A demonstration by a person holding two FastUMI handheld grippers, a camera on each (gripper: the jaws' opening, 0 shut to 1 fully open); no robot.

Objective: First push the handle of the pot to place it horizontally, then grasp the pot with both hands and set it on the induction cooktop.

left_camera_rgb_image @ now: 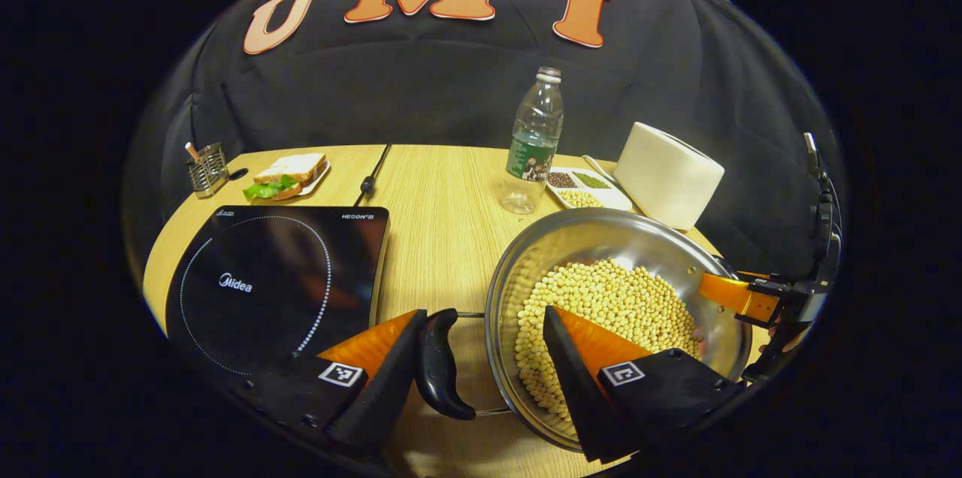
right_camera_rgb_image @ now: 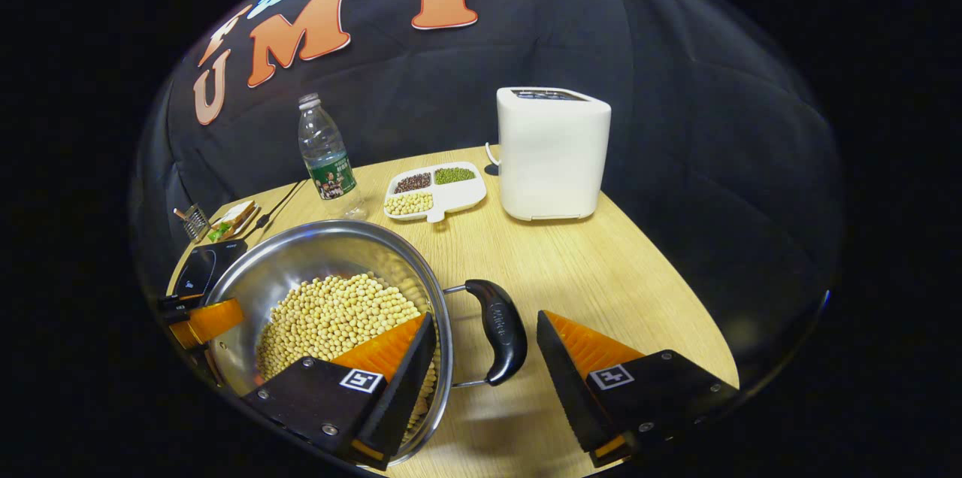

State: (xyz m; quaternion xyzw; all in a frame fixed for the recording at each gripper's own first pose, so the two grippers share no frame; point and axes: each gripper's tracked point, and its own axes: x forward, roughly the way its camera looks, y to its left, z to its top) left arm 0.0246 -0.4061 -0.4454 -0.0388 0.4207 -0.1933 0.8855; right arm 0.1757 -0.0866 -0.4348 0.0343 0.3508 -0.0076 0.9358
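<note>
Left claw (left_camera_rgb_image: 485,361) is wide open, straddling the pot's near handle (left_camera_rgb_image: 440,365) and rim: one finger sits just outside the handle, the other hangs over the beans (left_camera_rgb_image: 601,313) inside the pot (left_camera_rgb_image: 601,234). Nothing is pinched yet. Right claw (right_camera_rgb_image: 481,358) is the same on the opposite side, open, w/ one finger over the beans and the other on the table side of its handle (right_camera_rgb_image: 497,329). From the left gripper view, the right claw also shows far off at the pot's other edge.

Both handles look level, so the push step reads as done; step in hand = two-sided grasp before the lift.

How to do it well, imo:
- Close both claws together, not one first, or the pot skids on the table (left_camera_rgb_image: 443,237).
- Seat each handle mid-finger, not at the tips. Whether the inner fingers touch the beans, can't tell.
- Pot is heaped w/ loose beans, so likely heavy; keep it flat when lifting, no tilt.
- Lift straight up before going sideways.

Pot sits on the table, just beside the cooktop (left_camera_rgb_image: 278,282), which lies on the left claw's side. Carry is short. Bottle (left_camera_rgb_image: 535,140), divided tray (left_camera_rgb_image: 590,189) and a white appliance (left_camera_rgb_image: 669,173) stand behind the pot, away from the path. Set the pot down inside the cooktop's dotted ring.
</note>
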